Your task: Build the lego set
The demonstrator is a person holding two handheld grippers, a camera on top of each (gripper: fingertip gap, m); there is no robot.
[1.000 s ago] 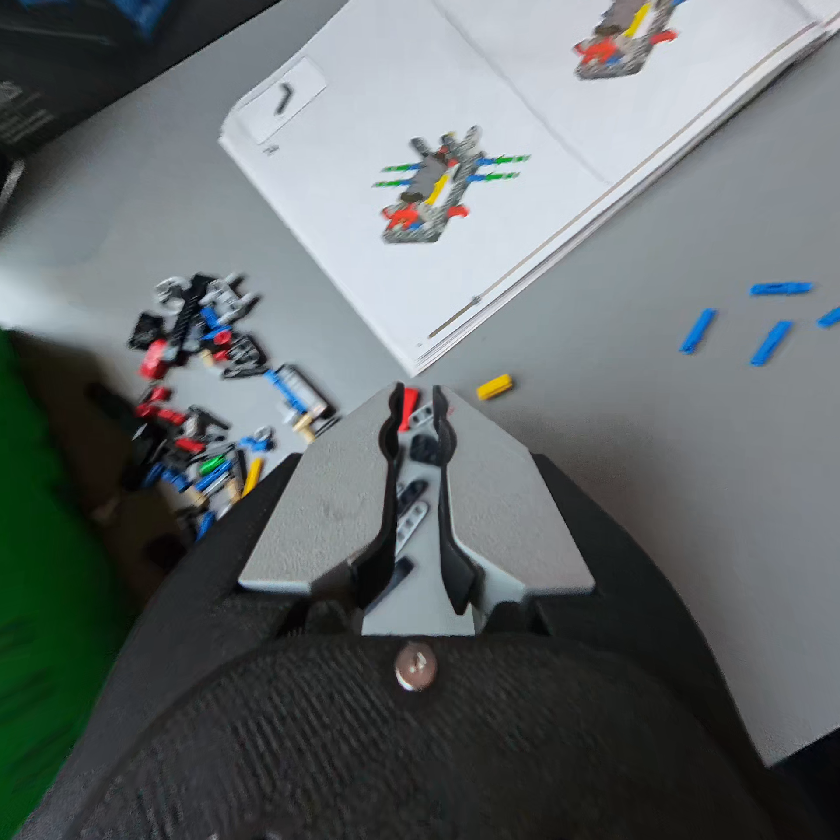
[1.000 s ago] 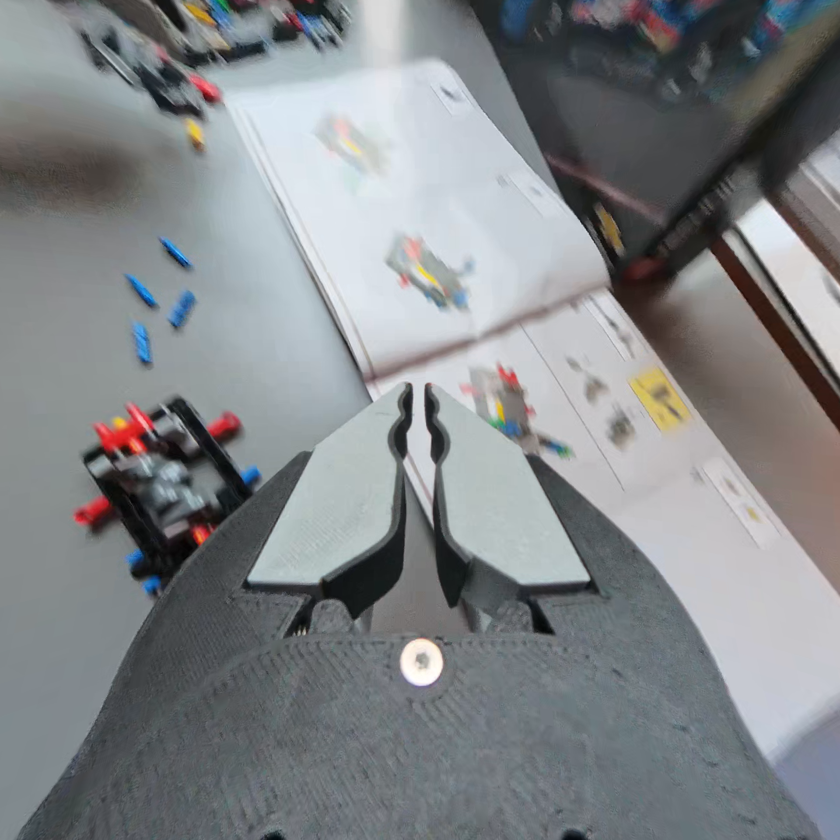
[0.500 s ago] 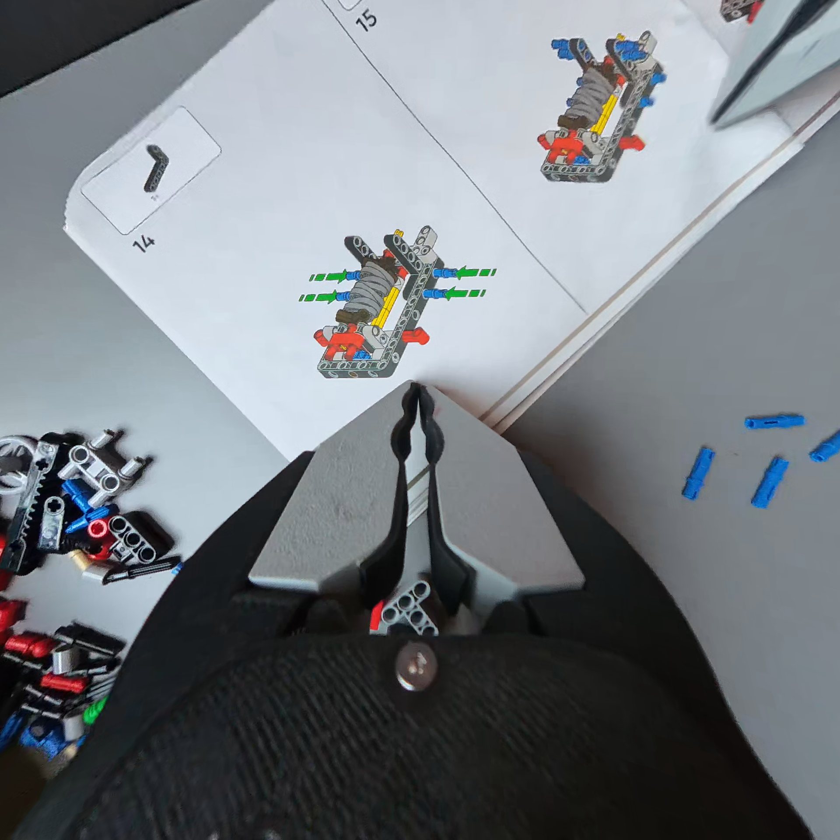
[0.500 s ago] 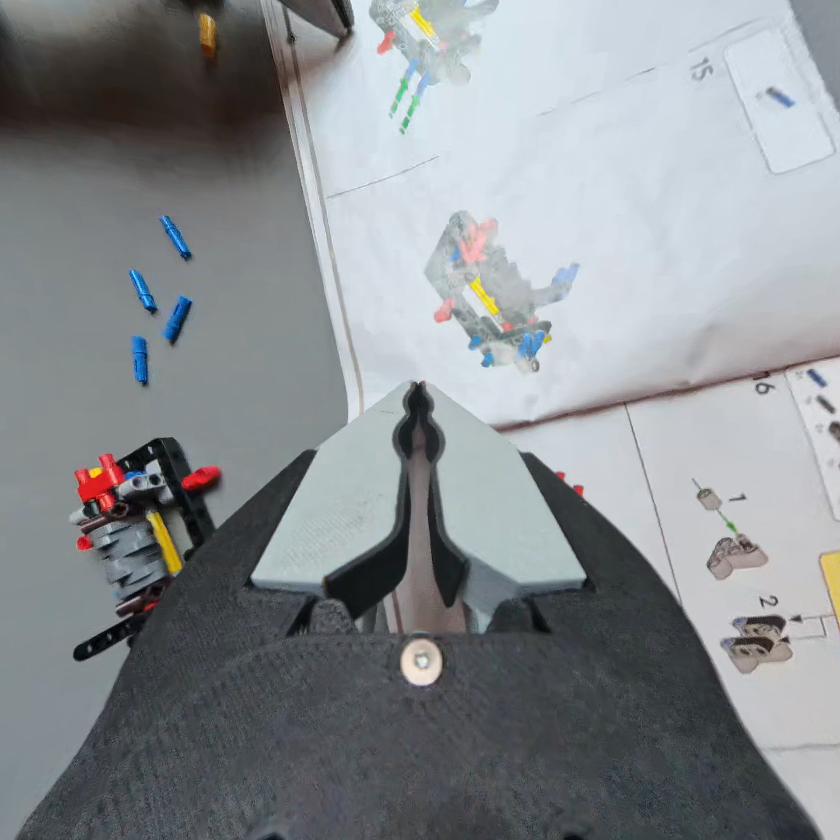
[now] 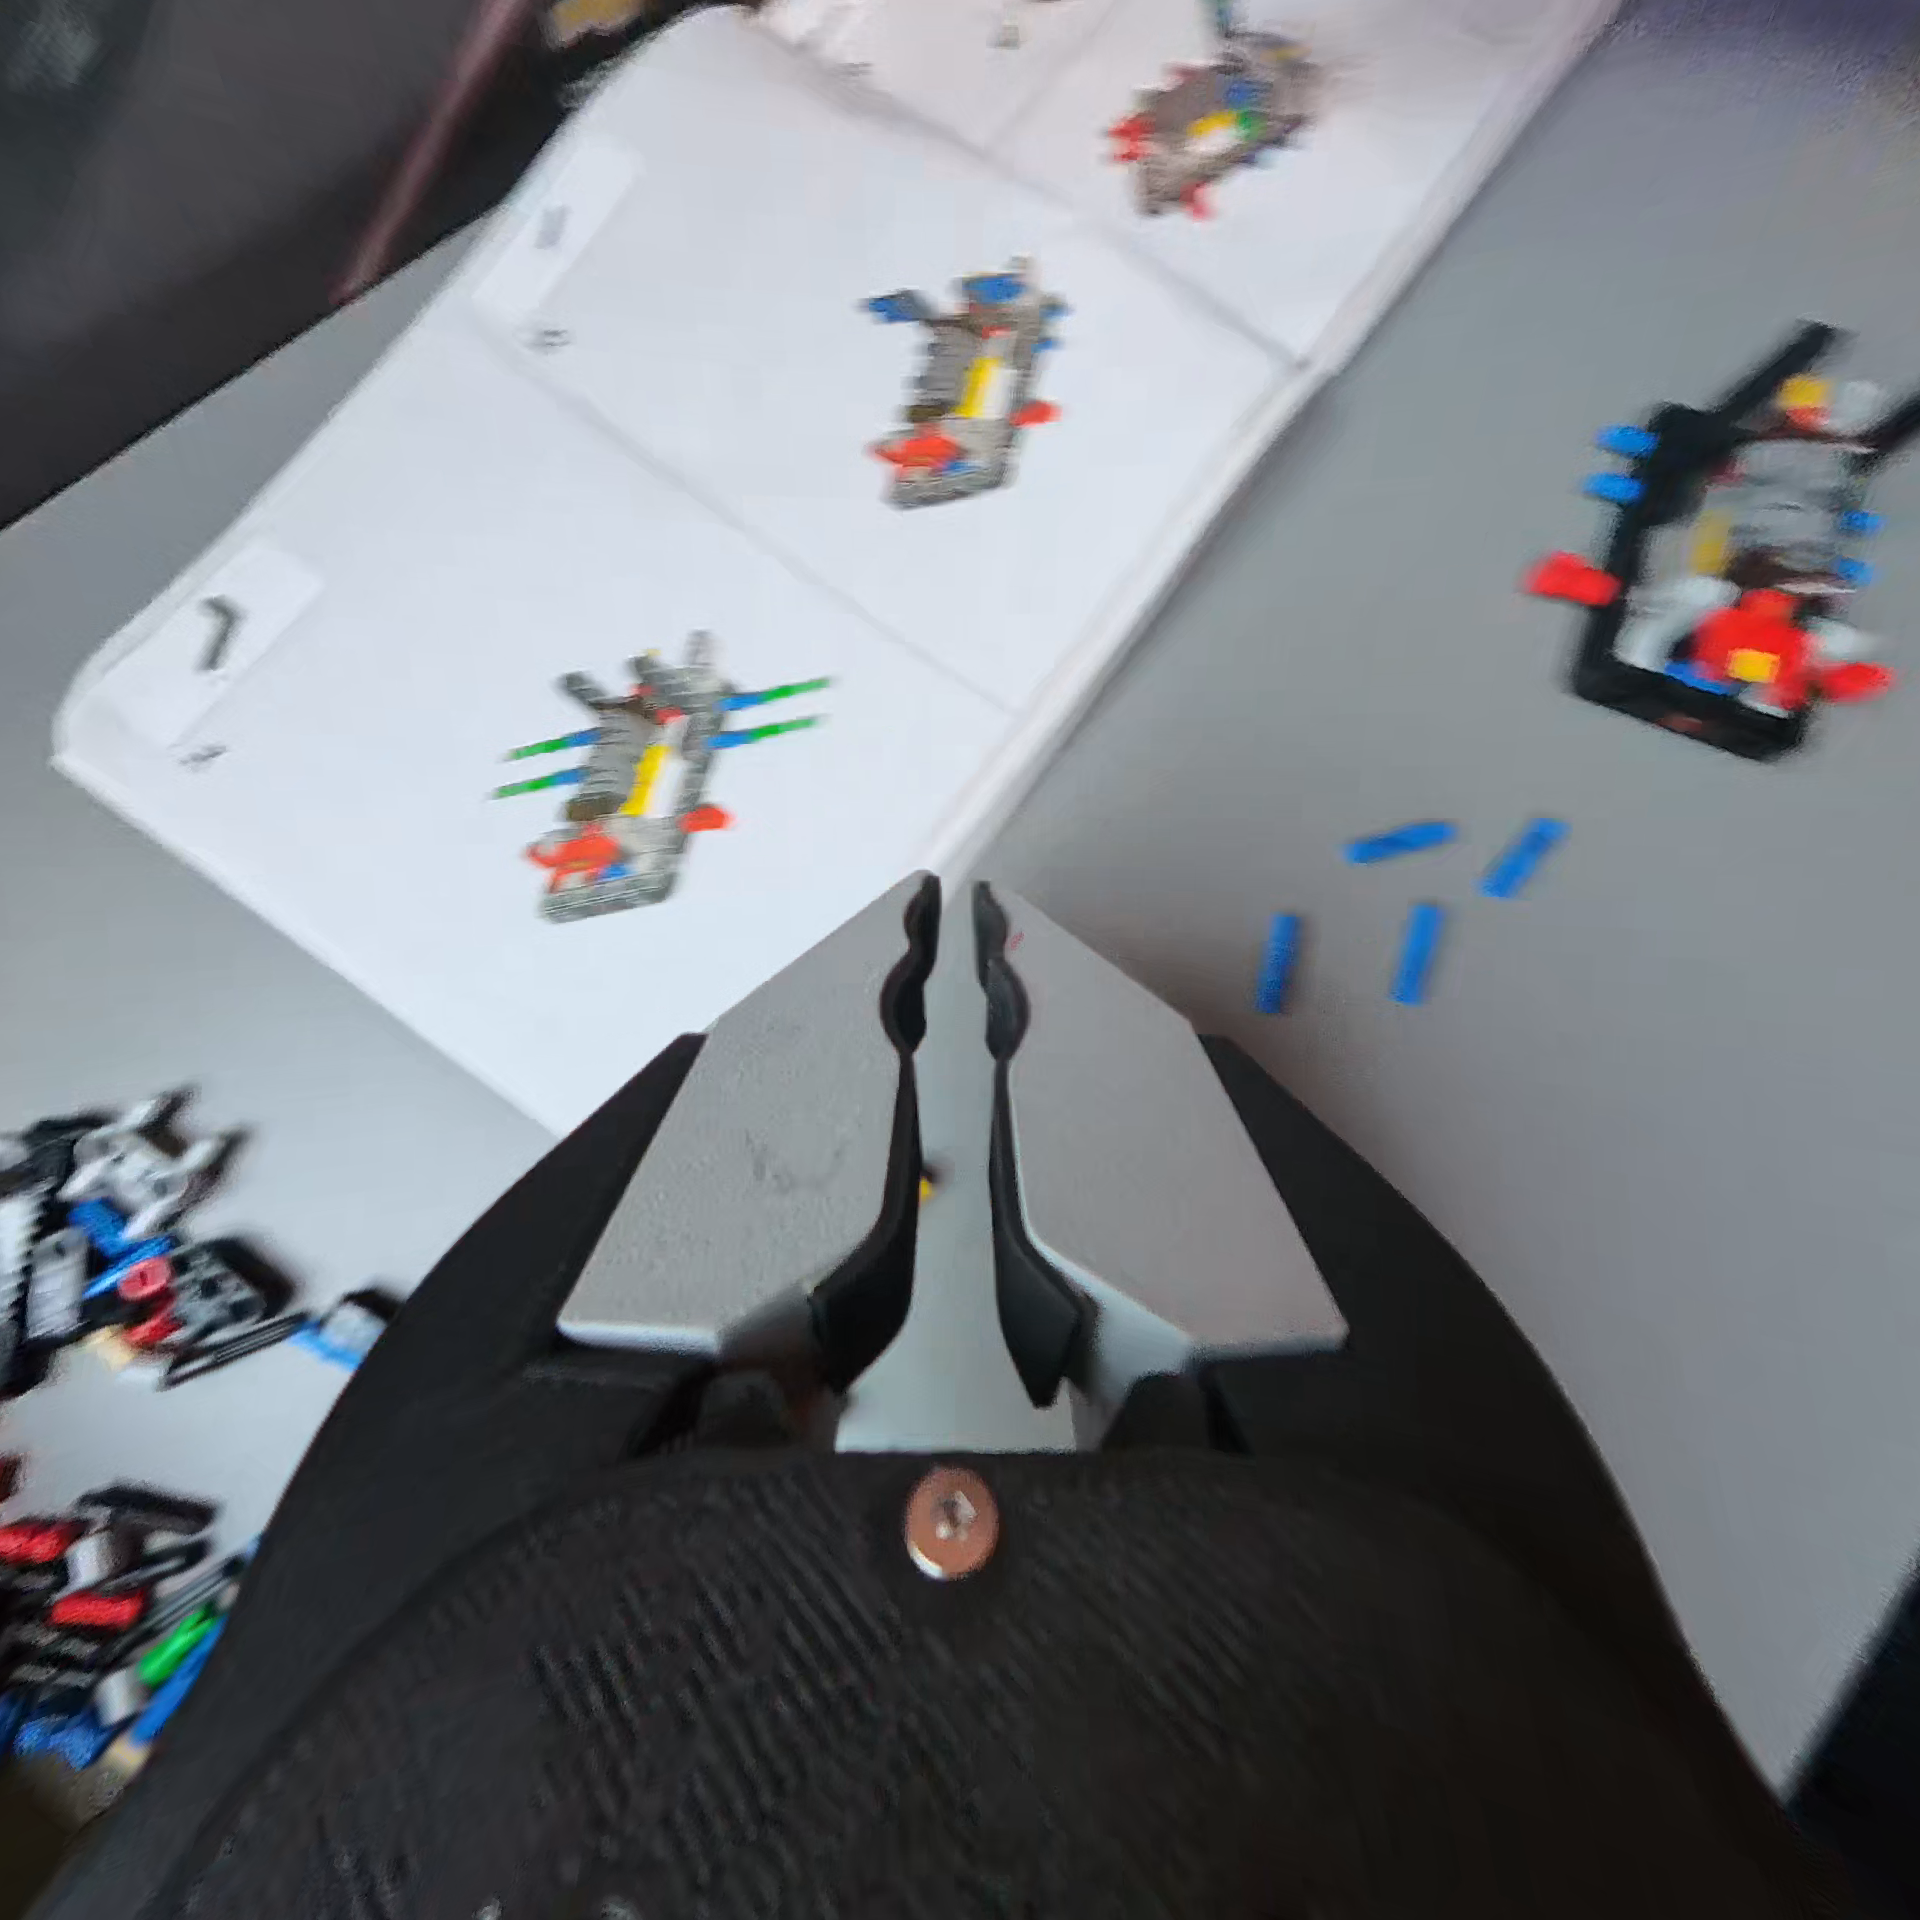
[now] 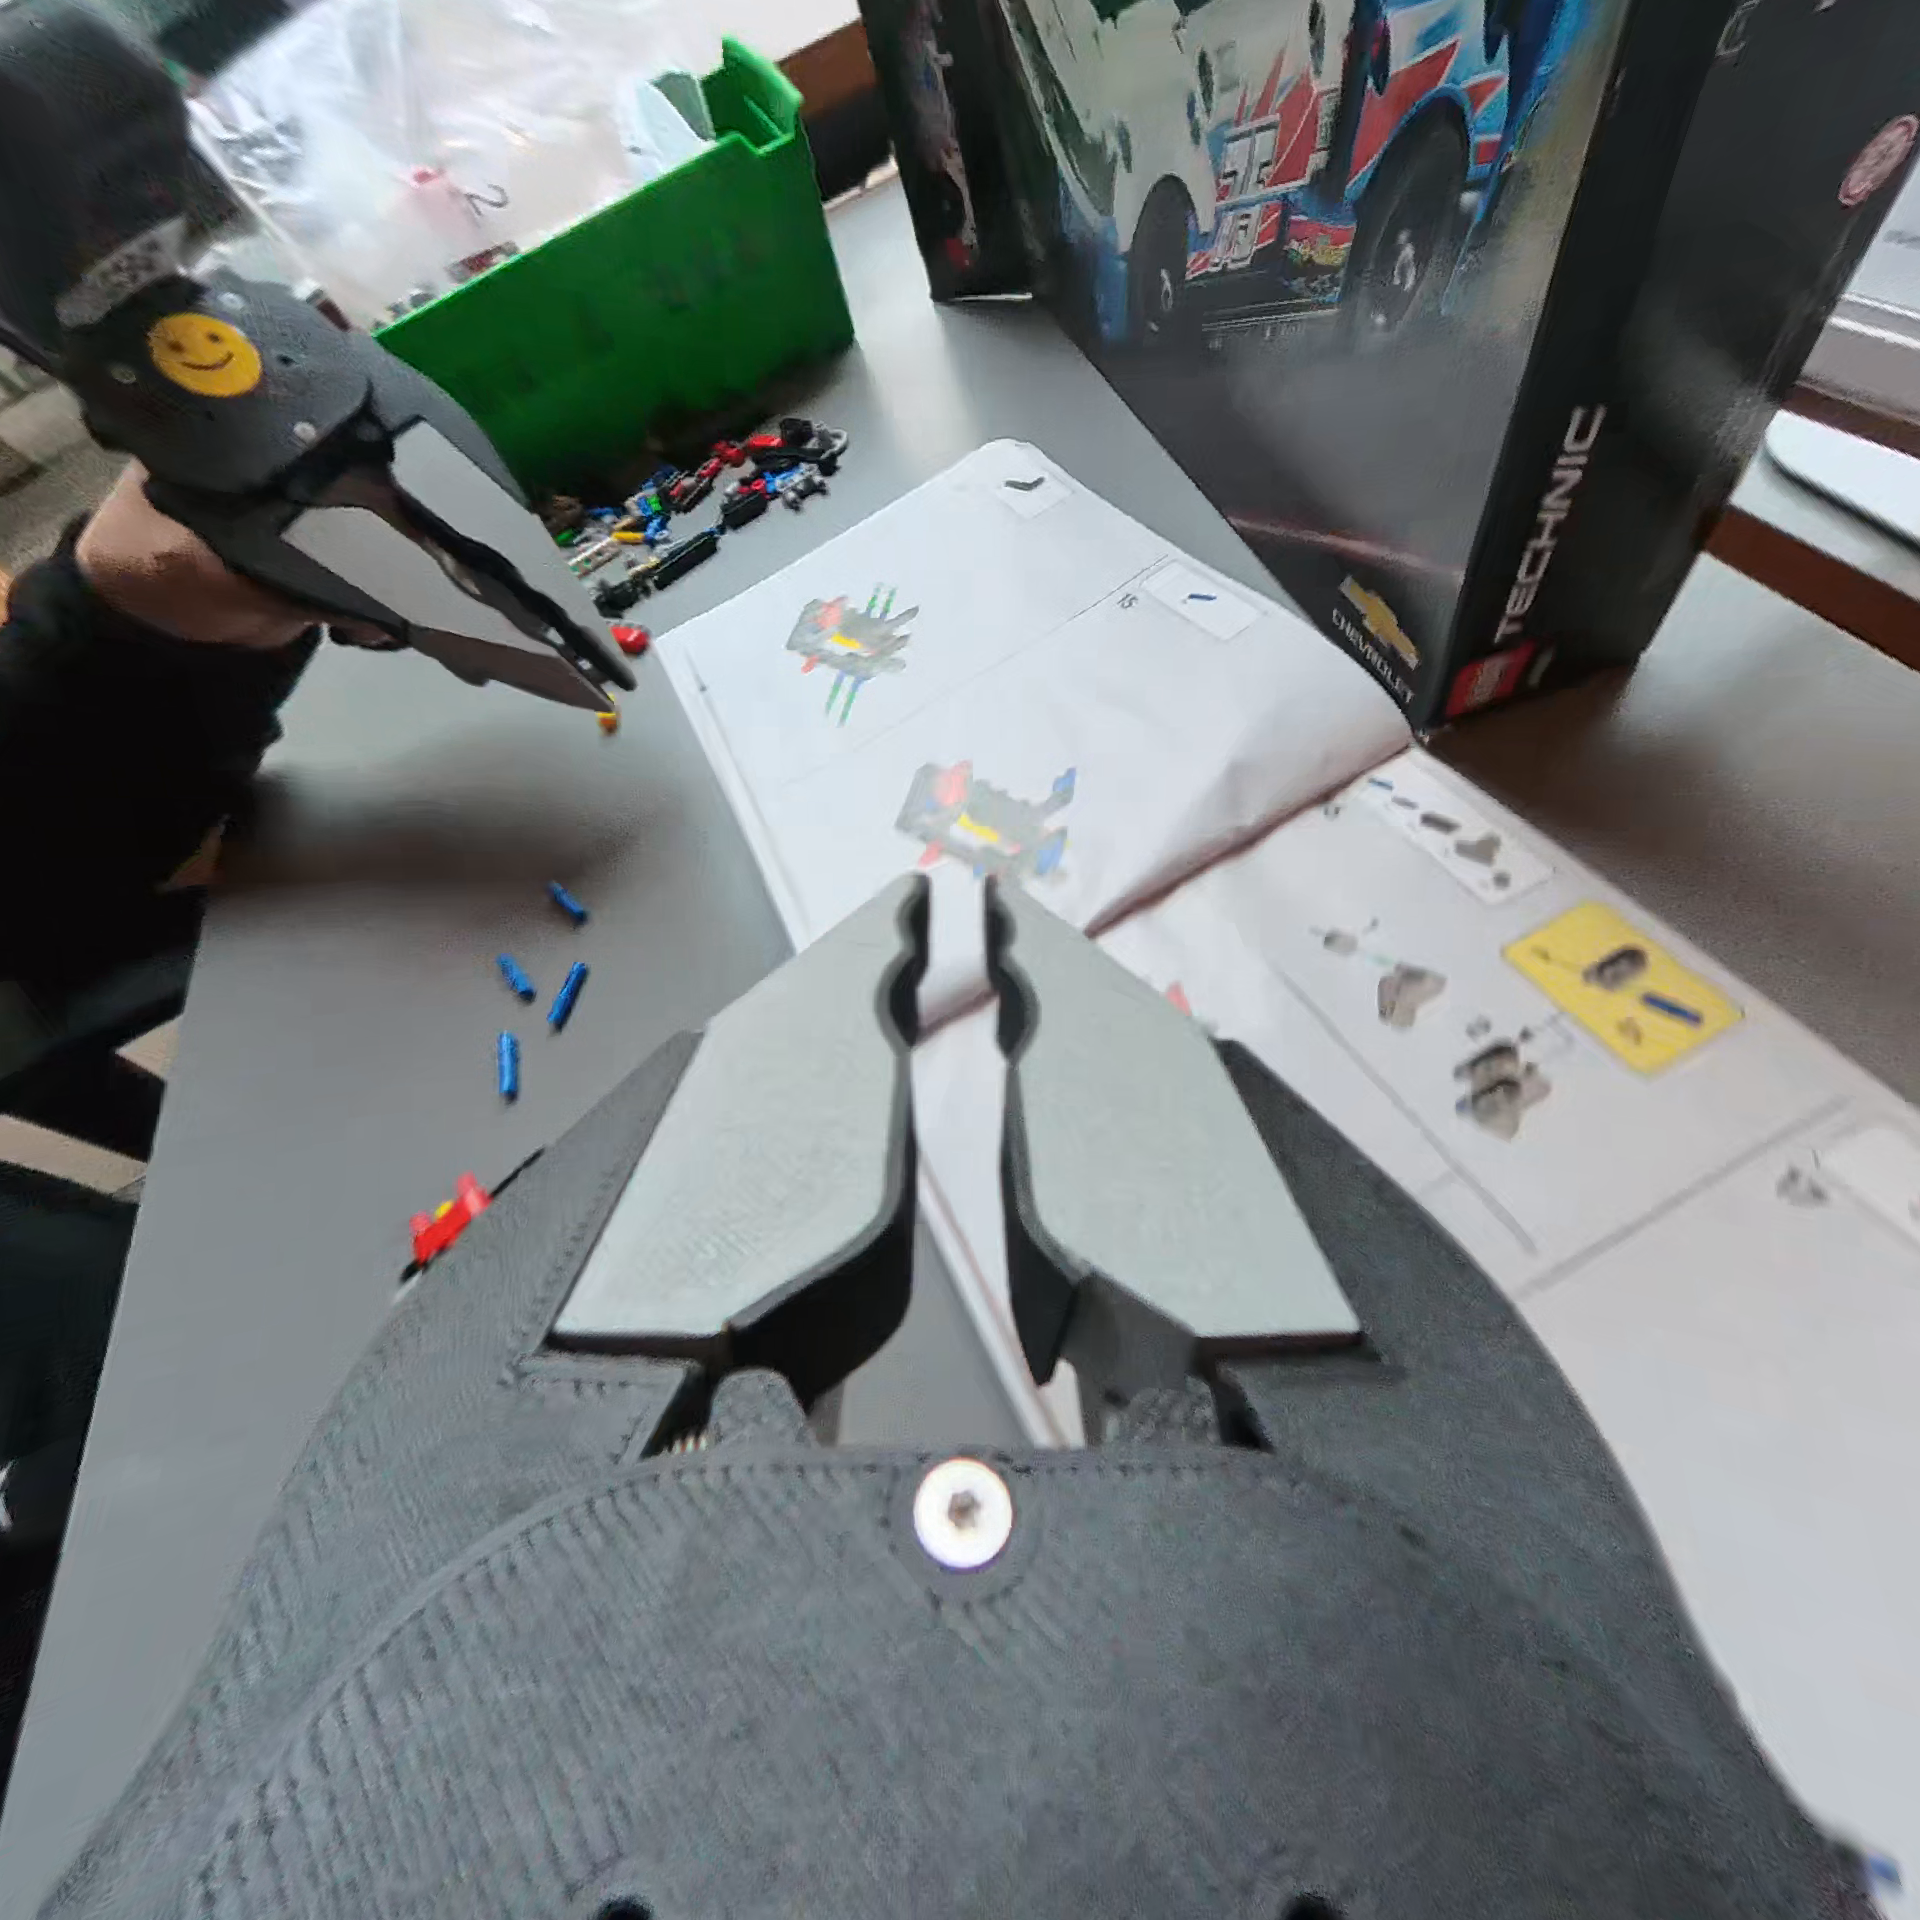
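Early in the build: partly assembled black-framed lego model [image 5: 1725, 582] resting on worktop [image 5: 1558, 1195] beside open manual [image 5: 727, 468], four blue pins [image 5: 1413, 914] and loose pile [image 6: 707, 509] unused, left tool [image 5: 951, 904] and right tool [image 6: 954, 899] slightly parted, empty.

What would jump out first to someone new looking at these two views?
Probably the open white instruction booklet across the grey table, with the tall dark set box standing behind it. Then the half-built black-framed assembly right of the booklet, four loose blue pins nearby.
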